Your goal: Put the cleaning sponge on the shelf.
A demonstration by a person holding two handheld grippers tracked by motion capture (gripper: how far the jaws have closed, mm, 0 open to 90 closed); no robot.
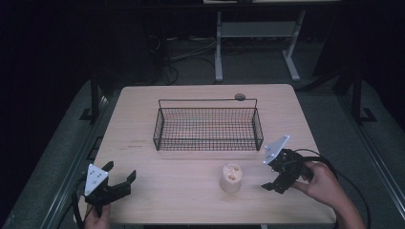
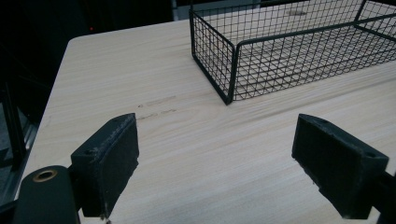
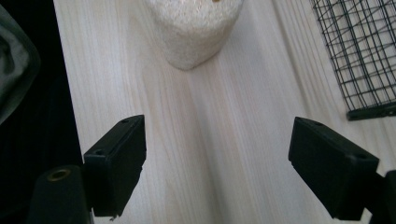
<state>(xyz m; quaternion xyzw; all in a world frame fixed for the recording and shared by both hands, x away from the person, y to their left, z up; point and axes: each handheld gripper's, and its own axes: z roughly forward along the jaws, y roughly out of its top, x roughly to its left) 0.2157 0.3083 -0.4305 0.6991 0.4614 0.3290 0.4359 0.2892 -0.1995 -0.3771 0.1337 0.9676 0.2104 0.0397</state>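
A black wire basket point(image 1: 208, 128) stands in the middle of the light wooden table point(image 1: 143, 114), and nothing shows inside it. In front of it, to the right, stands a small pale cup-shaped object point(image 1: 231, 178) with a cream filling on top. My right gripper point(image 1: 272, 183) hovers just right of that object, open, jaws pointing at it; the right gripper view shows the pale object point(image 3: 194, 28) ahead of the gripper point(image 3: 229, 172). My left gripper point(image 1: 120, 172) sits open at the front left corner, its jaws point(image 2: 219, 168) aimed toward the basket's corner point(image 2: 229, 70).
A small round dark disc point(image 1: 240, 97) lies behind the basket's far rim. The table's front edge is close under both hands. A desk frame with white legs point(image 1: 218, 47) and cables stand on the floor beyond the table.
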